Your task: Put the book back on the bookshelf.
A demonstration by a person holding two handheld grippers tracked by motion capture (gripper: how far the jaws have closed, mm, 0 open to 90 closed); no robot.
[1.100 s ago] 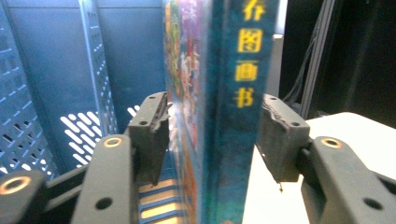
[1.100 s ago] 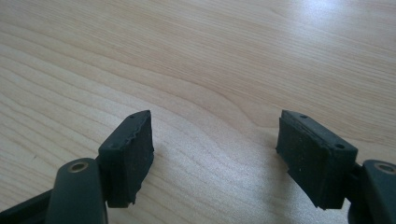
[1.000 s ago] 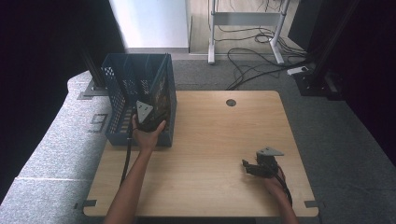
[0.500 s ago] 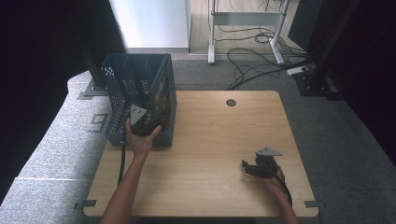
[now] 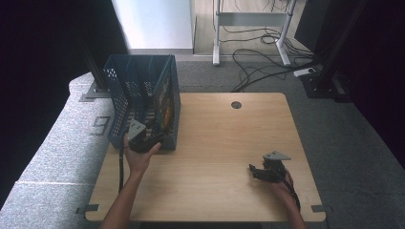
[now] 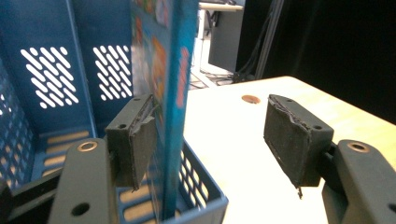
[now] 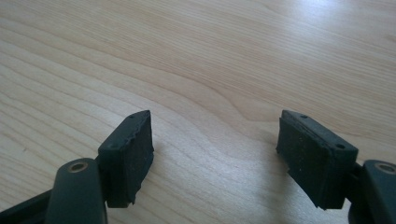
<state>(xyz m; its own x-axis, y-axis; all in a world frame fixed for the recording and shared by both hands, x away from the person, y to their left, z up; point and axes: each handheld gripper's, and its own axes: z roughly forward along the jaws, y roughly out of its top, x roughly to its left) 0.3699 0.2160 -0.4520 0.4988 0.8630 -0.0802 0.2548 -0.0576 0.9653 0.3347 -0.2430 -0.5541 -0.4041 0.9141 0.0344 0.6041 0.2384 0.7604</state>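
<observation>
At the near end of the blue slotted file rack (image 5: 143, 95), which stands on the left part of the wooden table (image 5: 224, 138), we see the left gripper (image 5: 154, 140) with its jaws straddling the edge of a colourful book (image 6: 170, 93). We place the book upright in the rack's rightmost compartment, against the wall that faces the open table, its long axis vertical and its covers running away from the gripper into the rack. In the left gripper view, one pad (image 6: 140, 149) lies just beside or touching one cover, while the other pad stands well apart over the table. The jaws have just been opening, with the book's edge between them, so we read the book as released, resting in its slot rather than gripped.

We find the right gripper (image 5: 258, 171) low over the table near its right front corner, well apart from the rack. Its jaws are spread wide with bare wood between them, holding nothing.

We judge that the coming move turns on one relation: the book lies straight ahead of the left gripper, between its jaws, so a pull straight back along the book's plane would clear it without tipping it. The left hand (image 5: 138, 160) is by far the nearer.
</observation>
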